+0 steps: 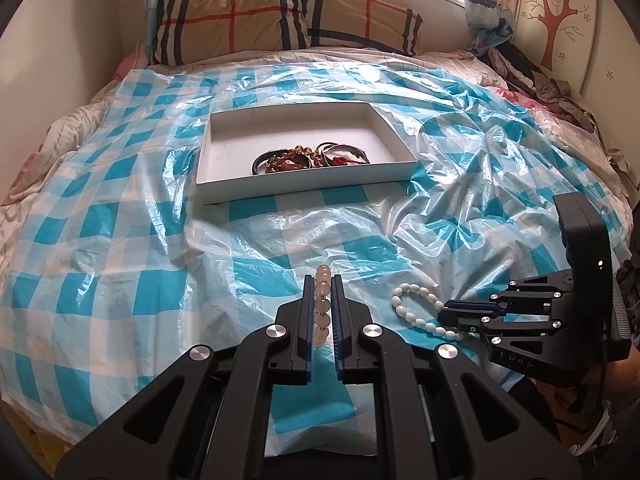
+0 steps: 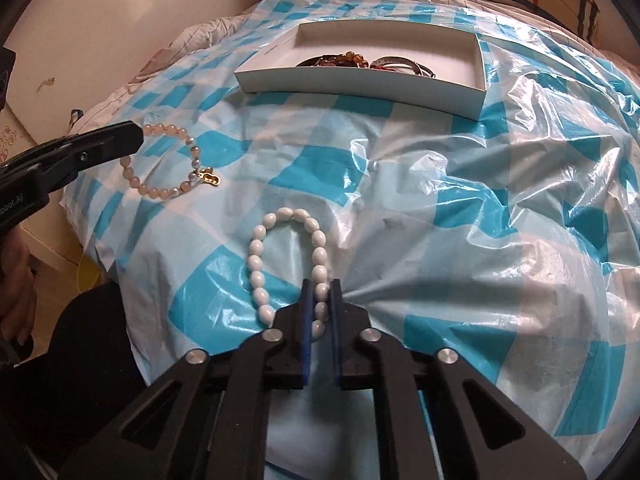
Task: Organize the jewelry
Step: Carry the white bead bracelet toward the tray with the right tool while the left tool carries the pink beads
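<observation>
Your left gripper (image 1: 322,280) has its 2 fingers drawn in narrow around the pink bead bracelet (image 1: 322,304), whose beads run in a line up the gap and poke out past the tips at 12 o'clock. In the right wrist view that bracelet's loop lies on the blue-checked plastic sheet (image 2: 460,240), its gold clasp (image 2: 209,178) at the far end from your left gripper.

Your right gripper (image 2: 320,284) is likewise nearly closed, pinching 1 side of the white bead bracelet (image 2: 256,264); the rest of its loop lies on the sheet, reaching toward 11 o'clock from the tips.

The white tray (image 1: 304,188) sits well apart at 12 o'clock from both grippers, with amber beads (image 1: 304,150) and bangles (image 1: 344,150) piled inside near its front wall.
</observation>
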Motion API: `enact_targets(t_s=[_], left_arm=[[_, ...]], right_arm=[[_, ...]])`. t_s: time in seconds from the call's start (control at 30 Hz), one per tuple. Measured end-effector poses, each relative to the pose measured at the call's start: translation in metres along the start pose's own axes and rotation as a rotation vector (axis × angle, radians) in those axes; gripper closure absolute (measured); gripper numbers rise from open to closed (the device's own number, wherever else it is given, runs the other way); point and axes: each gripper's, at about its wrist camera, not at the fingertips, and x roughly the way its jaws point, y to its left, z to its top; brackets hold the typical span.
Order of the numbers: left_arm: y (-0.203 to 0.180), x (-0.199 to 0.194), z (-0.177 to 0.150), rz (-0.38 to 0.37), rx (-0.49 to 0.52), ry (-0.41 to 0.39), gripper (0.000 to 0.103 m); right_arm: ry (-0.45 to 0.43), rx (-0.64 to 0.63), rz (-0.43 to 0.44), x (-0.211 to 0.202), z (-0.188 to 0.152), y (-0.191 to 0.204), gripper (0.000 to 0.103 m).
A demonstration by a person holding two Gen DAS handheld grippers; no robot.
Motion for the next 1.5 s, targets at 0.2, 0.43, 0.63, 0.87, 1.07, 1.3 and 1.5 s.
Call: enact_targets(t_s=[0.2, 0.43, 0.63, 0.87, 1.07, 1.3, 1.5], left_arm=[[0.0, -0.003, 0.002, -0.008, -0.005, -0.009, 0.096], [0.002, -0.007, 0.008, -0.021, -0.016, -0.023, 0.096], [0.0, -0.005, 0.014, -0.019, -0.003, -0.026, 0.096], [-0.001, -0.001, 0.02, -0.018, 0.005, -0.034, 0.096], [0.0, 0.006, 0.027, -0.022, 0.006, -0.037, 0.096], [0.002, 0.017, 0.036, -0.017, 0.008, -0.042, 0.096], [0.012, 0.025, 0.049, -0.037, -0.019, -0.057, 0.096]], right_arm=[[-0.164, 0.239, 0.331, -0.037, -0.001, -0.025, 0.095], [-0.319, 0.311, 0.483, -0.076, 0.014, -0.034, 0.095], [-0.358, 0.298, 0.492, -0.088, 0.028, -0.031, 0.095], [-0.37, 0.315, 0.498, -0.084, 0.034, -0.039, 0.095], [-0.379, 0.332, 0.512, -0.077, 0.042, -0.047, 0.095], [-0.383, 0.343, 0.518, -0.066, 0.053, -0.054, 0.095], [-0.382, 0.358, 0.524, -0.054, 0.065, -0.062, 0.095]])
